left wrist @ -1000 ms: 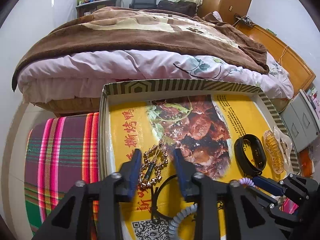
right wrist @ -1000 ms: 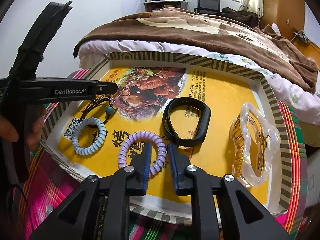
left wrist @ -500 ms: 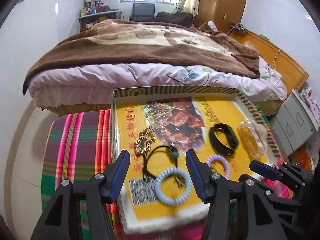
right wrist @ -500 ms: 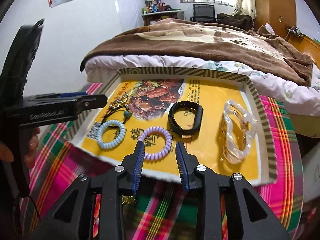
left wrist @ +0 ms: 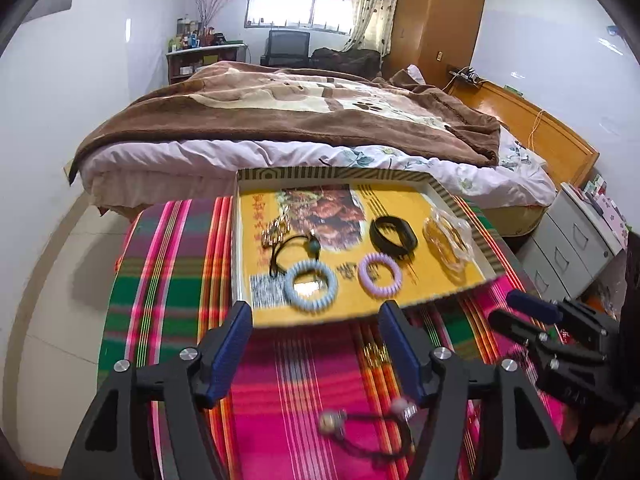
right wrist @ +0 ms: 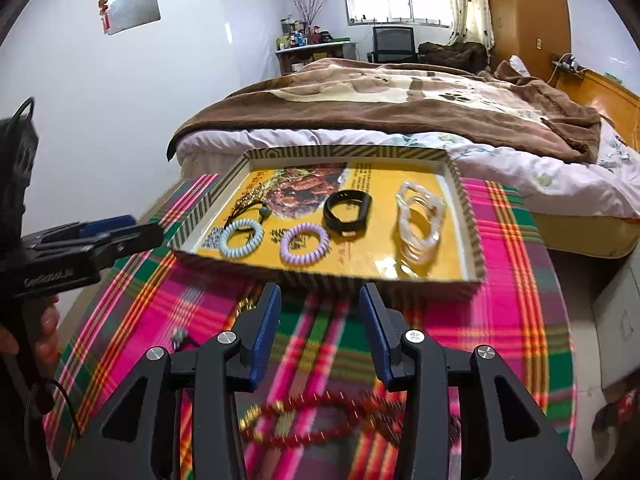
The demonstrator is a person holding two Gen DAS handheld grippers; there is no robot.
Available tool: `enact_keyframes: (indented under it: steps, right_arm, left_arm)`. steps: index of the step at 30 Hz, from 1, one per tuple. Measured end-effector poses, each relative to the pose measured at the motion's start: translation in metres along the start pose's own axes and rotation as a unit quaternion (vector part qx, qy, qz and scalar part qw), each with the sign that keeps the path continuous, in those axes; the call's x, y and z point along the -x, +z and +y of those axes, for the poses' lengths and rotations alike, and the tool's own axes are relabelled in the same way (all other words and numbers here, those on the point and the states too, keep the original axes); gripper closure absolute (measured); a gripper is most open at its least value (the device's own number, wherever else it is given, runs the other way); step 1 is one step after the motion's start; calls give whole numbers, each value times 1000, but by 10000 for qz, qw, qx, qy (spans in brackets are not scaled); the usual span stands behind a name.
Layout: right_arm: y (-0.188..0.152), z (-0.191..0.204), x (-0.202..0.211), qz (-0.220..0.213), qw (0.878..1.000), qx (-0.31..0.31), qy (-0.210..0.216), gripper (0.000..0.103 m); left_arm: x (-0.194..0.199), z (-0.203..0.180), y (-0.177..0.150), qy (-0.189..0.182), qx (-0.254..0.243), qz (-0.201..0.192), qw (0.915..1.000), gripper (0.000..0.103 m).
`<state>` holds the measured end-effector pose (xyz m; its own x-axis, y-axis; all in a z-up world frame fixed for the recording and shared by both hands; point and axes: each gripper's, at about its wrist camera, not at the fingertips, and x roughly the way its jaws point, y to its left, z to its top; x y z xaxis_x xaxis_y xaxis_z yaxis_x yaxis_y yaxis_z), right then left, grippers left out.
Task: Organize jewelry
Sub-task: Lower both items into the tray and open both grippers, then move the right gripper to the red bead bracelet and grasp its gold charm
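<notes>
A shallow box tray [left wrist: 332,174] [right wrist: 344,153] with a yellow food print holds a gold chain [left wrist: 275,232], a black cord with a green bead [left wrist: 292,250], a blue coil band [left wrist: 311,280] [right wrist: 241,238], a purple coil band [left wrist: 379,274] [right wrist: 304,243], a black band [left wrist: 393,236] [right wrist: 347,208] and a clear hair claw [left wrist: 447,240] [right wrist: 418,222]. My left gripper [left wrist: 316,344] is open and empty above a beaded cord [left wrist: 362,428] on the cloth. My right gripper [right wrist: 318,332] is open and empty above a red bead bracelet [right wrist: 320,416].
The tray sits on a pink and green plaid cloth [left wrist: 172,280] [right wrist: 512,300]. A bed with a brown blanket [left wrist: 304,112] lies behind it. Grey drawers [left wrist: 576,252] stand at the right. A small gold item [right wrist: 246,304] lies on the cloth near the tray.
Both grippers have pulled back from the tray toward me and opened wider. The gold chain and purple band stay in the tray. Loose jewelry on the cloth has come into view.
</notes>
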<state>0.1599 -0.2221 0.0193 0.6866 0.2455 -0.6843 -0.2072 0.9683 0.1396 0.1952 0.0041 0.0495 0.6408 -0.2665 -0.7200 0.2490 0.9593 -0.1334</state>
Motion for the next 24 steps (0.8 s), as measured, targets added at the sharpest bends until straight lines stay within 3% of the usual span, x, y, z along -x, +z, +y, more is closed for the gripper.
enact_keyframes:
  steps: [13, 16, 24]
  right_arm:
    - [-60, -33, 37, 47, 9989, -235, -393, 56]
    - [-74, -42, 40, 108, 9980, -328, -522, 56]
    - [-91, -67, 38, 330, 9944, -556, -833, 55]
  left_arm:
    - [33, -14, -72, 21, 4, -1, 10000, 30]
    - [33, -13, -86, -119, 114, 75, 9998, 29]
    - [39, -10, -106, -199, 209, 108, 9995, 29]
